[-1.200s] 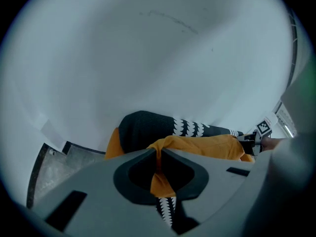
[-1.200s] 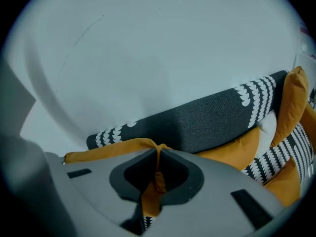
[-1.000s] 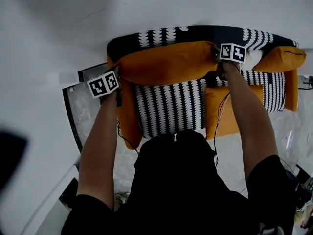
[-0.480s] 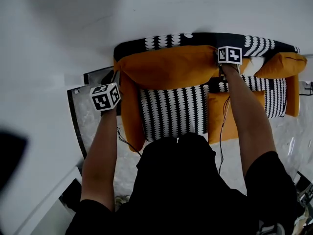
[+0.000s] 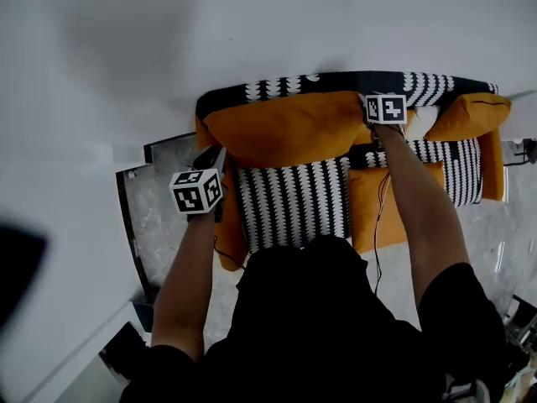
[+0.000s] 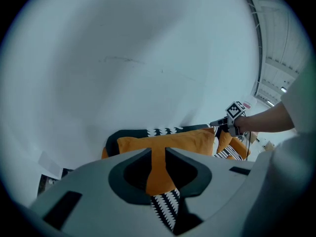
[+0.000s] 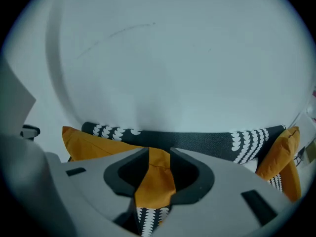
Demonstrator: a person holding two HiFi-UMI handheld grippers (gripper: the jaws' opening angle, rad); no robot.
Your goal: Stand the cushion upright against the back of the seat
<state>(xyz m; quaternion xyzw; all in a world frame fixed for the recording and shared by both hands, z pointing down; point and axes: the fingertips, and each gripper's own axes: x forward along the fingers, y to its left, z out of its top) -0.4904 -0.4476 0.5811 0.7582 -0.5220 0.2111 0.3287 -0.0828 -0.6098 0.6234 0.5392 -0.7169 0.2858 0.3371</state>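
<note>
Backdrop: white wall, striped sofa.
Cushion: orange, upright against sofa's back.
Left claw: just opened, holding nothing.
Right claw: just opened, cushion's corner between jaws.

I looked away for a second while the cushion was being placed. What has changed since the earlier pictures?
The left gripper has just opened its jaws, let go of the orange cushion and drawn back toward the person. The right gripper has just been opening its jaws at the cushion's right corner; fabric shows between them. The cushion stayed upright against the sofa back.
</note>
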